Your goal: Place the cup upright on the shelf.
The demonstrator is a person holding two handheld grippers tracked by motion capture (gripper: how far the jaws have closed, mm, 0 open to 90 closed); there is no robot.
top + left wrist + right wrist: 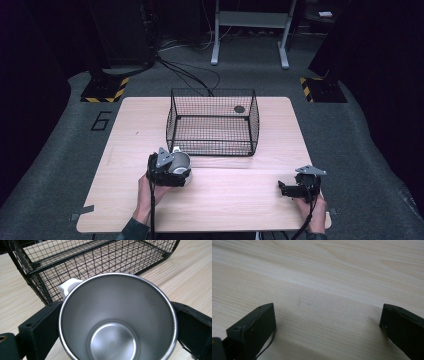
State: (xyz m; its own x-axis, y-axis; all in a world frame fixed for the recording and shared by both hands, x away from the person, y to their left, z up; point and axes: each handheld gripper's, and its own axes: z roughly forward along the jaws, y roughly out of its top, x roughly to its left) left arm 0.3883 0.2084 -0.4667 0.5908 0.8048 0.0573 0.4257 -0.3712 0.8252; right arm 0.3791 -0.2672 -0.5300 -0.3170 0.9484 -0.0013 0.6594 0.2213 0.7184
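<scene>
A steel cup [117,320] with a white handle [68,287] sits between the jaws of my left gripper [117,327], which is shut on its sides; I look down into its empty inside. From above, the steel cup [181,164] and left gripper [167,170] are at the table's left front, just short of the black wire basket [212,122]. My right gripper [290,190] rests low at the right front, open, with bare wood between its jaws [327,322].
The wire basket [82,262] stands empty at the table's middle back, its near wall close ahead of the cup. The wooden table [240,200] has bare room between the grippers. Cables and a metal stand lie on the floor beyond.
</scene>
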